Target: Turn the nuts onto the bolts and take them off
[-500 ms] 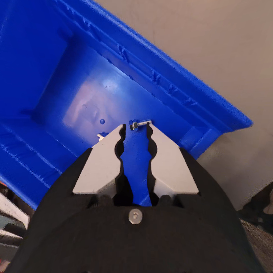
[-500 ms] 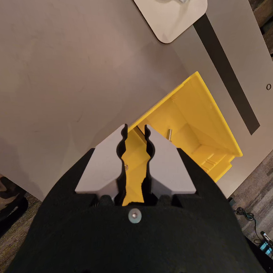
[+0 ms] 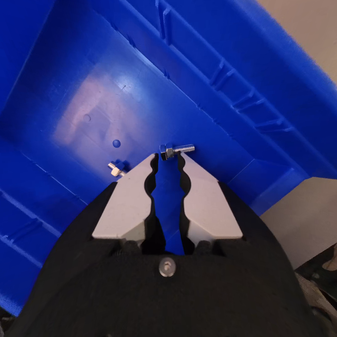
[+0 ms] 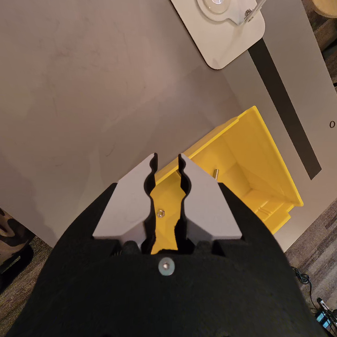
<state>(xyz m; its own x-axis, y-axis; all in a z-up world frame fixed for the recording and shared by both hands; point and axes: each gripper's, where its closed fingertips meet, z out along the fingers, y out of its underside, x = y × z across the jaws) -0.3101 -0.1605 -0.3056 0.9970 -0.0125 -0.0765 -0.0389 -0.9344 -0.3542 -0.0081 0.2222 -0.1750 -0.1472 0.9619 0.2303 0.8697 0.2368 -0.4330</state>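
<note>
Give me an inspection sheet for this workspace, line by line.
Surface: grey table, with a dark strip along one side.
Job's things: blue bin holds a bolt with nut on and a second bolt; yellow bin holds a loose nut and a bare bolt.
Clutter: white stand base on the table.
Grippers: left gripper open, tips just short of the nutted bolt; right gripper open, empty, above the yellow bin.
Cables: some on the carpet, lower right.
Surroundings: patterned carpet; nothing else clear.
</note>
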